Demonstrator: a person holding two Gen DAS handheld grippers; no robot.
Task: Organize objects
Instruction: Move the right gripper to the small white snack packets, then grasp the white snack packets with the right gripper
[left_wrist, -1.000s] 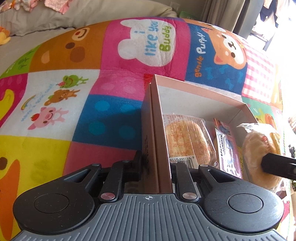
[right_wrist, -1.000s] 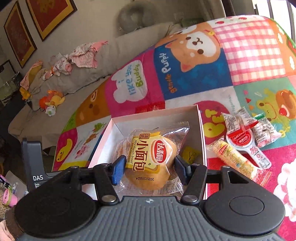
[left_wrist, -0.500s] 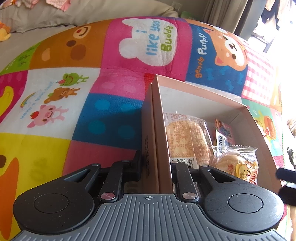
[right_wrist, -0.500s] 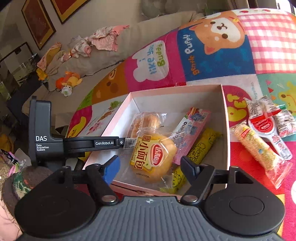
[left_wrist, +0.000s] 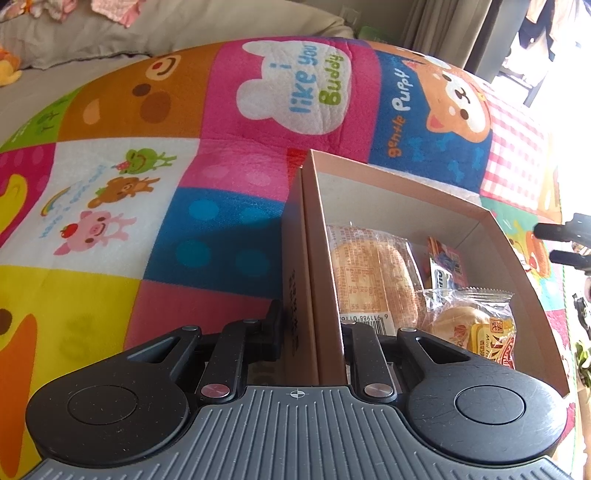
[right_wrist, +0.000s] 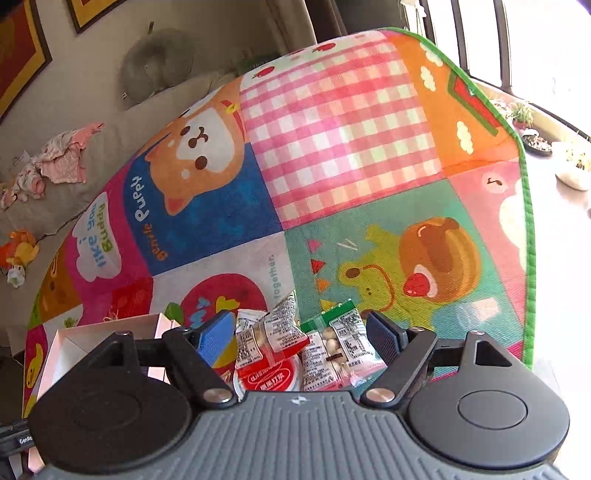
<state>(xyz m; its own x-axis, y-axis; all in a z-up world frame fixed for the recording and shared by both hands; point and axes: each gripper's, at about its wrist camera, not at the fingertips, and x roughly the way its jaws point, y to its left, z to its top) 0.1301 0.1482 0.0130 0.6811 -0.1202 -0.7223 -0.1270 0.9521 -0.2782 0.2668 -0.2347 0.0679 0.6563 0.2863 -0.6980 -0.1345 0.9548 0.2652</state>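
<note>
Left gripper (left_wrist: 312, 332) clamped on the near wall of the pink cardboard box (left_wrist: 495, 236); right gripper (right_wrist: 299, 336) spread, just opened, nothing pinched.

Inside the box: wrapped bun (left_wrist: 476, 328), flat bread pack (left_wrist: 373, 280). Beneath the wide jaws, loose snack packets (right_wrist: 332, 343) on the patchwork play mat (right_wrist: 332, 147), bare beyond to its green edge.

Black tool (right_wrist: 301, 334), grey ribbed body, silver screws, seemingly blue pads.

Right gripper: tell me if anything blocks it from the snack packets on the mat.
Nothing visible does. The right gripper is open, its jaws either side of the snack packets, not pressing on them.
</note>
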